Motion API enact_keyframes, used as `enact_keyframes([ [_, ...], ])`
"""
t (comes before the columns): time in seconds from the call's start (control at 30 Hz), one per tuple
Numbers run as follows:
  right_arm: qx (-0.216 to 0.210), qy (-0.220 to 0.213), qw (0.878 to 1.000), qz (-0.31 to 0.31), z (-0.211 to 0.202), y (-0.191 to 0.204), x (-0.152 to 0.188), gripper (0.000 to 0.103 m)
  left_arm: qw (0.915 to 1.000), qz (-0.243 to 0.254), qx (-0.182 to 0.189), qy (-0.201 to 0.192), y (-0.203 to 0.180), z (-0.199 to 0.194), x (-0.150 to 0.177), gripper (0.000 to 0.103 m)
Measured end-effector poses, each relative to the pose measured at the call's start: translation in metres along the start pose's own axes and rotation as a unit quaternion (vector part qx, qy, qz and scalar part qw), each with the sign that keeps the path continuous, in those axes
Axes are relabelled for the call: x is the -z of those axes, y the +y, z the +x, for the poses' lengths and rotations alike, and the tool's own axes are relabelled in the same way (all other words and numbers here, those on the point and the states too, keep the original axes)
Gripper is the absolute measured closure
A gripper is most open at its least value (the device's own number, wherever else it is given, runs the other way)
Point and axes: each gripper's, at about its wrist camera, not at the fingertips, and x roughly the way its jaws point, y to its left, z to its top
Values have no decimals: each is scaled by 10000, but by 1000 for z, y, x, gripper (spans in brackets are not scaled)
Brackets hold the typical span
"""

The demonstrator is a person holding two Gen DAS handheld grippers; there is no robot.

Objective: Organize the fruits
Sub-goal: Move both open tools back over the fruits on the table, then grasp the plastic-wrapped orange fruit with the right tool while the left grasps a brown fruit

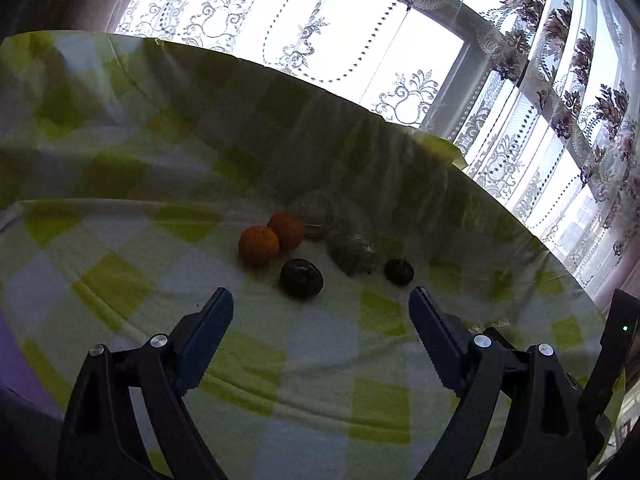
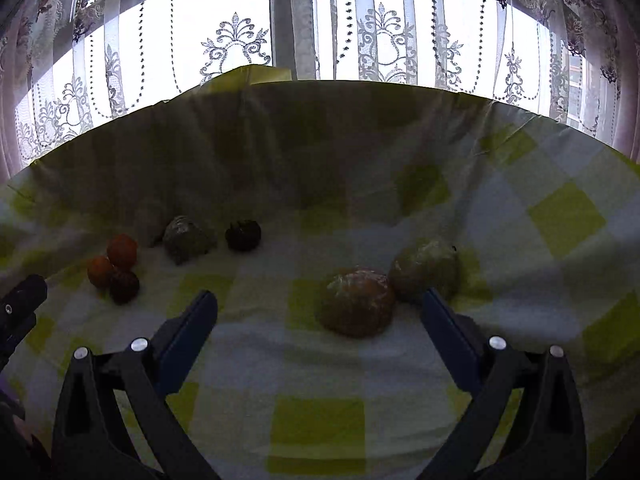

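- Left wrist view: the left claw is spread wide with nothing between its blue pads, hovering above the checked cloth on the surface.
- Just beyond the tips sits a dark round fruit, stem dimple turned up toward the camera; no long axis to call on it.
- Behind and left of that dark fruit, two oranges touch each other, the nearer one showing its stem end.
- Right of the dark fruit lies a grey-green wrapped lump, and beyond it a smaller dark fruit, set apart.
- Right wrist view: the right claw is equally wide open and empty.
- Only this view shows a big brownish fruit between the fingertips, lying wider than tall, its long axis running left-right.
- A greenish fruit touches it behind-right.
- Lace curtains hang behind.
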Motion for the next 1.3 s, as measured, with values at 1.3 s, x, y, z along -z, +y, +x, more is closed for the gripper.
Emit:
enact_keyframes([
  [1.3, -452, 1604, 9859, 179, 87, -42, -4, 20, 9975, 134, -322, 618, 5, 21, 6, 16],
])
